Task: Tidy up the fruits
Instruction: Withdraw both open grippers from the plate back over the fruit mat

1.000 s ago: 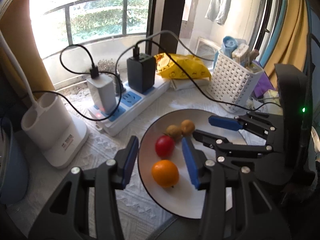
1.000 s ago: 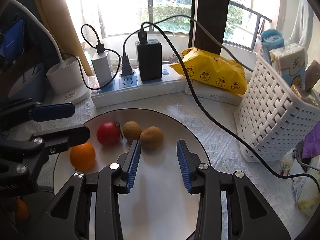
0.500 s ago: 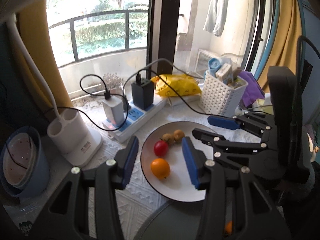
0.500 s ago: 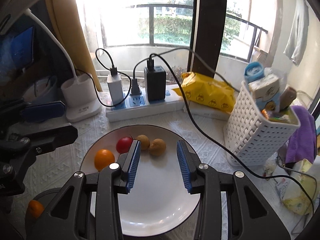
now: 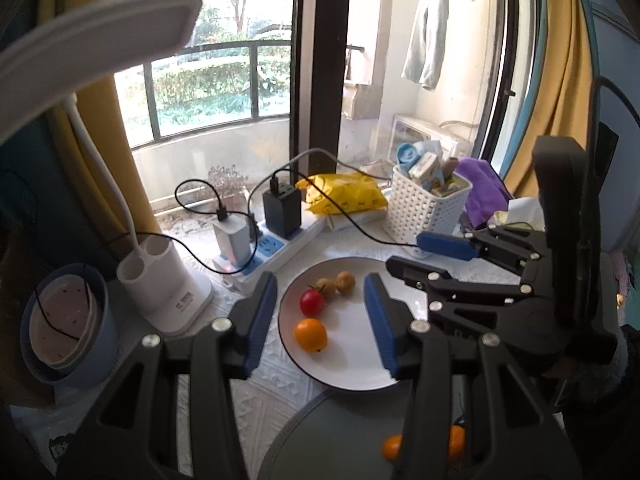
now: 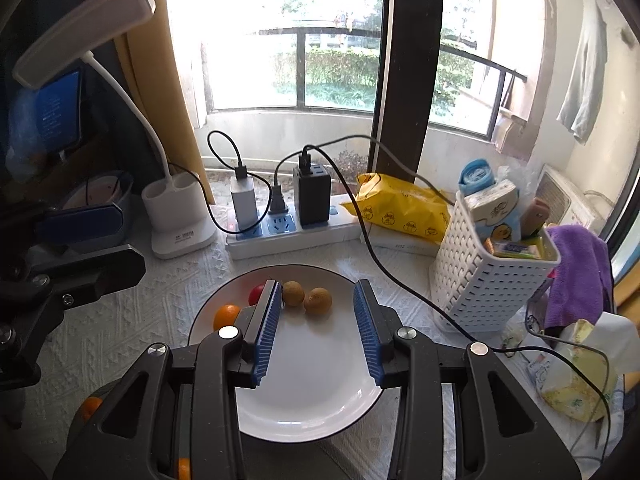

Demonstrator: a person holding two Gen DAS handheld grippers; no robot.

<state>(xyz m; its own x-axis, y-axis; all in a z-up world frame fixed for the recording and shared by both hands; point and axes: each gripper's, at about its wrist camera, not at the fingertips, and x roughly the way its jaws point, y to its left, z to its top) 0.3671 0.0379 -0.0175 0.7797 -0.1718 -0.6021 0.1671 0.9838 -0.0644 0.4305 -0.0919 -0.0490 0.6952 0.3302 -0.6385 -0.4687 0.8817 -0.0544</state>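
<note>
Right wrist: lamp base (image 6: 182,222) label unreadable.

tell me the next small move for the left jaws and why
Probably lower the left gripper toward the dark bowl near the camera to pick an orange fruit. Its jaws stand apart with nothing between them, and the white plate already holds four fruits.

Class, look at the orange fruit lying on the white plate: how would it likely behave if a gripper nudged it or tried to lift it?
The orange fruit looks round and lies loose on the smooth white plate, so a nudge would probably roll it. Its skin seems glossy, so the fingers may slip unless they close across its middle. It appears firm, likely sturdier than the red tomato beside it.
</note>
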